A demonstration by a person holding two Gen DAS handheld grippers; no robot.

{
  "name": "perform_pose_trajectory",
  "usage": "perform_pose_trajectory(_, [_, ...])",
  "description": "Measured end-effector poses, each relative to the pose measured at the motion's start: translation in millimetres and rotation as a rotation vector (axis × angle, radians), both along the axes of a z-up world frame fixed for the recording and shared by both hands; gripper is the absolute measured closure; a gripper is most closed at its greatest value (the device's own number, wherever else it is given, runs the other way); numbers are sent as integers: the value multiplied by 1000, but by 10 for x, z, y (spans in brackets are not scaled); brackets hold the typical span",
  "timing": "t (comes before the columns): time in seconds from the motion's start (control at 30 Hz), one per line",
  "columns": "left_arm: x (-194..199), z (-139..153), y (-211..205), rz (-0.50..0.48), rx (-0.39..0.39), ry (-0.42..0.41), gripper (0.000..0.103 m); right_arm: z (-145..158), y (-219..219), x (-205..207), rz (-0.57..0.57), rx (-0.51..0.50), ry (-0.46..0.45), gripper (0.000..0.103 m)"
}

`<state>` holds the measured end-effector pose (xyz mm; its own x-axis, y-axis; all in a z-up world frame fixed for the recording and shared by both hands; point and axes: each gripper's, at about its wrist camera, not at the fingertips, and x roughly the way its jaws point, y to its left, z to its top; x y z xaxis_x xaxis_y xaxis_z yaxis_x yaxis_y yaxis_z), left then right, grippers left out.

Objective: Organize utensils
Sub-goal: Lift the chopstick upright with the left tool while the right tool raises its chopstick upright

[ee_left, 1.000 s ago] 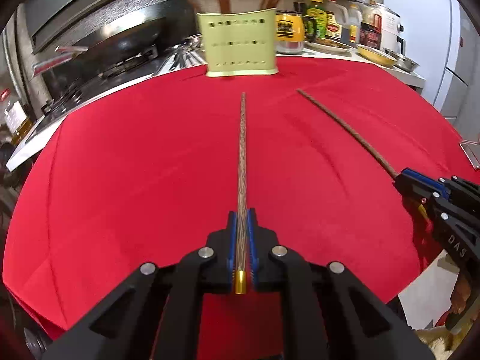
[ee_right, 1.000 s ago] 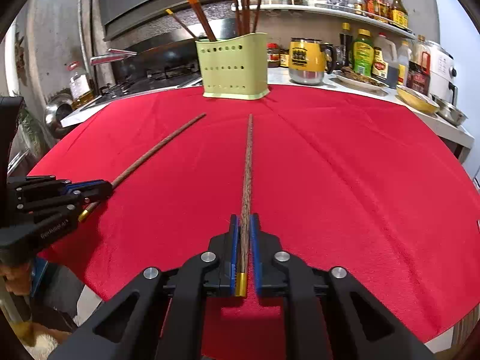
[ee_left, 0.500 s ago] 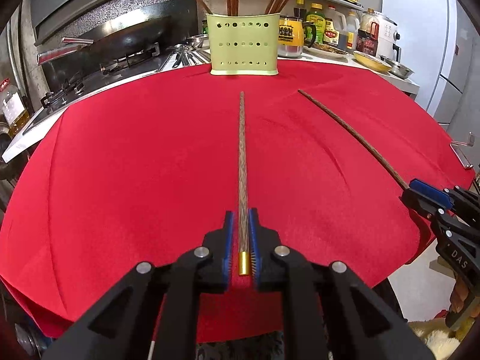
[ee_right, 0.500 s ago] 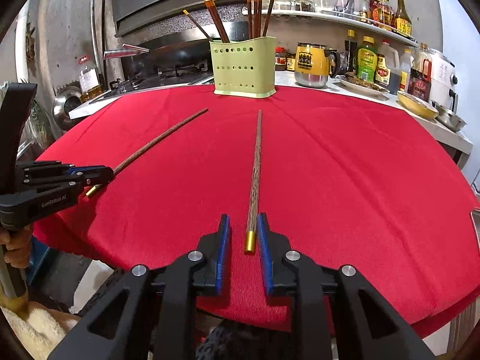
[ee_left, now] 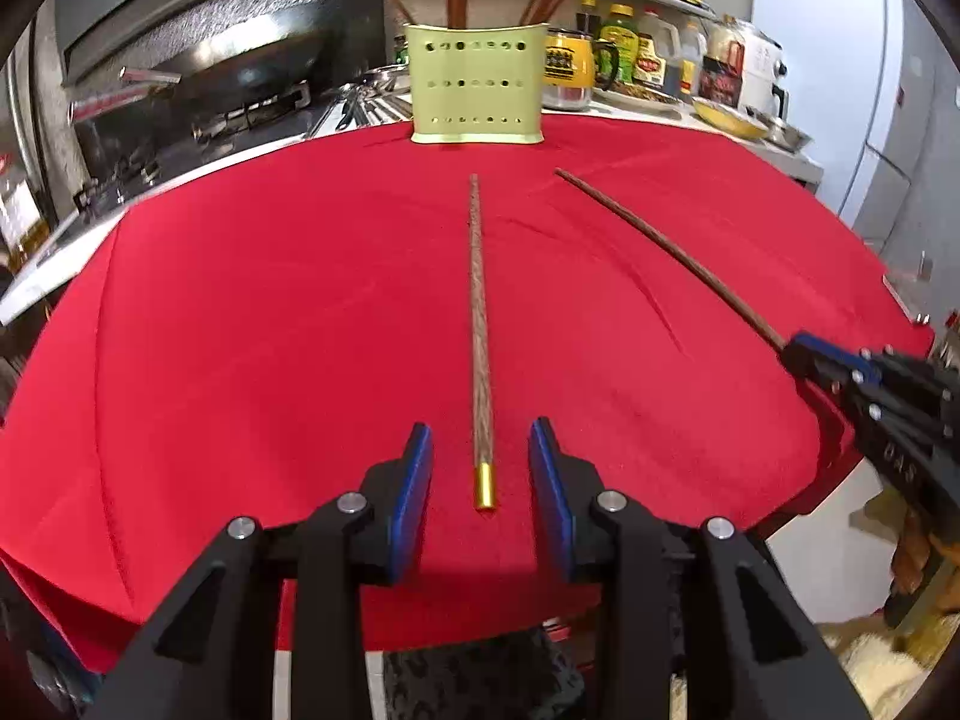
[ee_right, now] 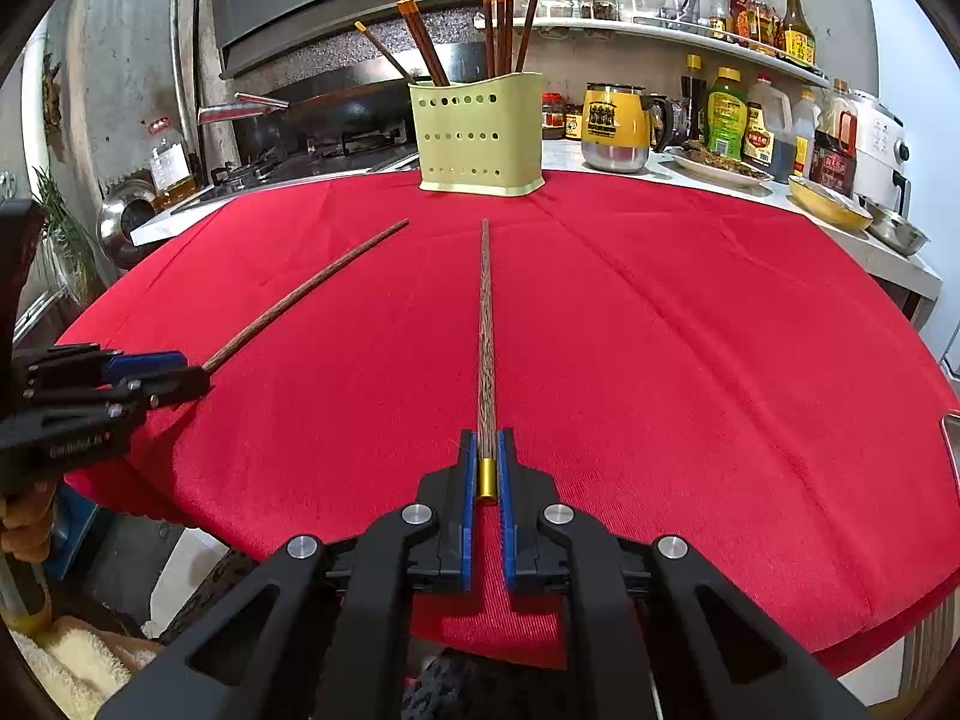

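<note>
Two brown chopsticks with gold end caps lie on the red tablecloth (ee_left: 240,330), pointing at a pale green perforated utensil holder (ee_left: 477,90) with several chopsticks standing in it. My left gripper (ee_left: 481,450) is open, with one chopstick (ee_left: 480,324) lying between its blue pads. My right gripper (ee_right: 487,450) is shut on the gold-capped end of the other chopstick (ee_right: 485,324). The holder (ee_right: 480,132) stands at the far edge. Each gripper shows in the other's view, the right gripper (ee_left: 798,354) and the left gripper (ee_right: 180,372).
A stove with a wok (ee_left: 258,72) is at the back left. A yellow mug (ee_right: 615,126), sauce bottles (ee_right: 726,120), a plate and bowls (ee_right: 828,210) line the counter at the back right. The table's near edge is just below both grippers.
My left gripper has opened and let go of its chopstick, which now lies on the cloth. My right gripper, open half a second ago, has shut on its chopstick's gold end.
</note>
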<state>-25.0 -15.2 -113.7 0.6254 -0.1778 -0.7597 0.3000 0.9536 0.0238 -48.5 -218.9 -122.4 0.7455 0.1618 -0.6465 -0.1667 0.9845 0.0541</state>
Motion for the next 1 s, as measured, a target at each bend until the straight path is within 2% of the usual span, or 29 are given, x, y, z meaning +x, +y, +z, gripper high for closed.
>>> perform_pose_trajectory(0.1, [-36,11,-37,-7,7,5,80,1,-4,15,4,0,-1,96])
perform_pose_trajectory(0.17, [-54,13,-48,-8,16,12,81,-2,-5,17,4,-1,-3,96])
perform_pose_trajectory(0.27, [-81,10,-66,-2,58,7,89,-2,-4,21,2,0,-4,96])
perform_pose_trajectory(0.3, [-78,8,-69,-1,68,2,96,-1,-2,27,1,0,-6,96])
perform_pose_trajectory(0.33, [-69,6,-65,0,82,-5,96,-1,-1,27,2,-1,-7,96])
perform_pose_trajectory(0.4, [-37,33,-25,-15,42,4,96,3,-9,35,2,8,-3,96])
perform_pose_trajectory(0.6, [46,367,124,14,-30,-106,96,229,-39,43,-6,16,-56,96])
perform_pose_trajectory(0.87, [3,1156,307,30,-92,-346,96,966,-121,115,-13,44,-217,96])
perform_pose_trajectory(1.0, [2,1495,329,27,-121,-429,96,1345,-165,171,-12,71,-274,96])
